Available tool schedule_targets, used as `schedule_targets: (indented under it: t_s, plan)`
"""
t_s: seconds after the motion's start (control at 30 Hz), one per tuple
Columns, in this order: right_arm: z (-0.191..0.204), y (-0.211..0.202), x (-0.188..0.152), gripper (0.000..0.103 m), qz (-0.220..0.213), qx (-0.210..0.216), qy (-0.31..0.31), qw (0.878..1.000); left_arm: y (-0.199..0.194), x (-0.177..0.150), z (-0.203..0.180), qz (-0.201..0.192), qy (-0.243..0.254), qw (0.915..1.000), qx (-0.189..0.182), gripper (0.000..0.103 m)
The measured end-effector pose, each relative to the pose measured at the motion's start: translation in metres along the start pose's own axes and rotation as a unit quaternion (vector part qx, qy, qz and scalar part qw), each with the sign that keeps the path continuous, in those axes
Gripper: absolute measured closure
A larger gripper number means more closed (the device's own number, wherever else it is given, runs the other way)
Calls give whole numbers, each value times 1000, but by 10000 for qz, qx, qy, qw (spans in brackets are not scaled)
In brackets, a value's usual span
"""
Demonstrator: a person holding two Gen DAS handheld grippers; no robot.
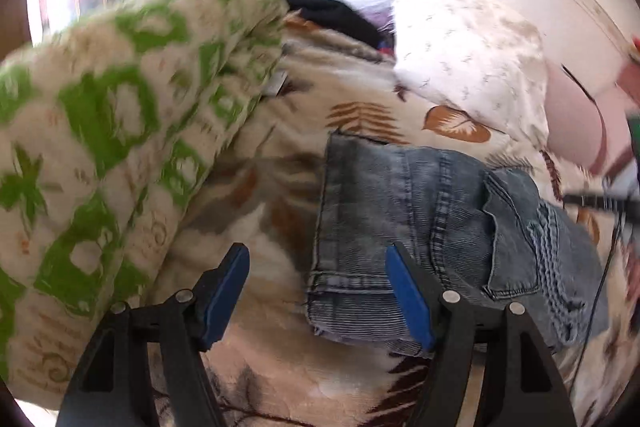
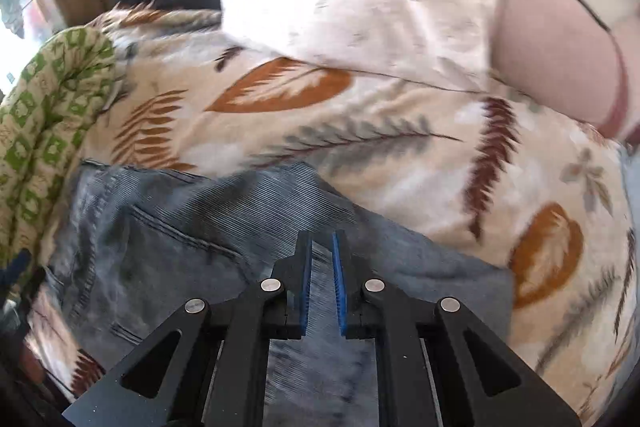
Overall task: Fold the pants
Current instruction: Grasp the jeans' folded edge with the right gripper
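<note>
Right tongs [image 2: 322, 267] are pinching the jeans [image 2: 168, 247]; left tongs [image 1: 316, 291] are hanging released just left of them. You're mid-fold, probably; next, grab that hem.

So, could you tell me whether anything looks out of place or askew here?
The jeans lie rumpled on the leaf-print blanket, one flap turned back, not flat. The right gripper pinches denim; the left gripper is open. Nothing is spilled or damaged.
</note>
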State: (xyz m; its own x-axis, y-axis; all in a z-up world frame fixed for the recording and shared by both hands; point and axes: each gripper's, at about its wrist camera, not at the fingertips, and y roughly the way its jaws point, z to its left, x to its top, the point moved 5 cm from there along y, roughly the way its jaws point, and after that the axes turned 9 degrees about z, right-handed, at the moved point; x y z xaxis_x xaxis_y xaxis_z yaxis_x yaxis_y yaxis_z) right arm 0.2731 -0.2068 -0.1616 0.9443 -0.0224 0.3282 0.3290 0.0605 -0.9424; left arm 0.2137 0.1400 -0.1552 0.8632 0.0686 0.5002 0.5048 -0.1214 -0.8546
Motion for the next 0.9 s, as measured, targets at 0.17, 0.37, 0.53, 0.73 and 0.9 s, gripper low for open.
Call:
schedule_targets:
  t_s: [0.17, 0.37, 0.53, 0.73, 0.9]
  plan:
    - [-6, 40, -42, 88, 468, 537, 495, 9962, 12, -8, -7, 198, 157, 9997, 42, 30]
    - [5, 16, -81, 84, 199, 1087, 351, 9933, 13, -9, -1, 270, 26, 9996, 96, 29]
    - [5, -28, -121, 79, -311, 1469, 369, 9880, 9, -10, -3, 210, 132, 9995, 206, 29]
    - [48, -14, -151, 76, -78, 1080, -178, 9940, 2, -22, 6, 309, 125, 9994, 128, 28]
    - [71, -46, -99, 73, -207, 1285, -755, 9886, -3, -40, 12, 452, 115, 9989, -43, 25]
